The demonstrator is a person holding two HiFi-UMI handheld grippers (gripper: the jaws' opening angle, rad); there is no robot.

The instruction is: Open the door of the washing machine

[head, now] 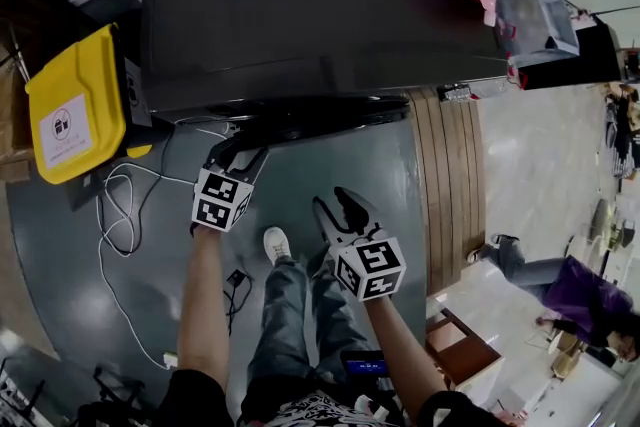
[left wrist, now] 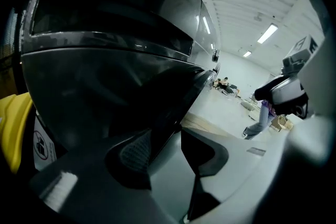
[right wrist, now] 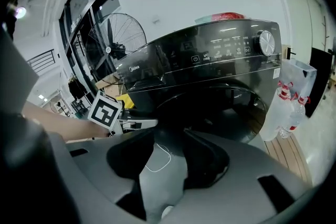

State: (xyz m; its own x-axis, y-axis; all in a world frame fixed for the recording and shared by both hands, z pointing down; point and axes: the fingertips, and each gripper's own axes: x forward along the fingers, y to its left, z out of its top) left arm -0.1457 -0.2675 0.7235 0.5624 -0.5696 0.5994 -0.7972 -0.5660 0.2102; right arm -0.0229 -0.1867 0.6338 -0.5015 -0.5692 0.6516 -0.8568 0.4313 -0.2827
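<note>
The washing machine [head: 300, 5] door [head: 310, 120] looks shut on its front face; the left gripper [head: 232, 155] is closing its jaws round the door's left rim; the right gripper [head: 340, 210] hangs part-open, empty. Likely stiff, glossy, latched; pinch that rim firmly.

Ceiling strip lights [left wrist: 268, 33] flood the pale floor [head: 540, 145] brightly, while the black washing machine [head: 300, 5] swallows detail under faint glare. Fisheye distortion bends and darkens every frame's edges, and the close foreground blurs.

We read "Midea" on the washing machine [left wrist: 115, 23], high on its front, above the left gripper [left wrist: 168, 136].
</note>
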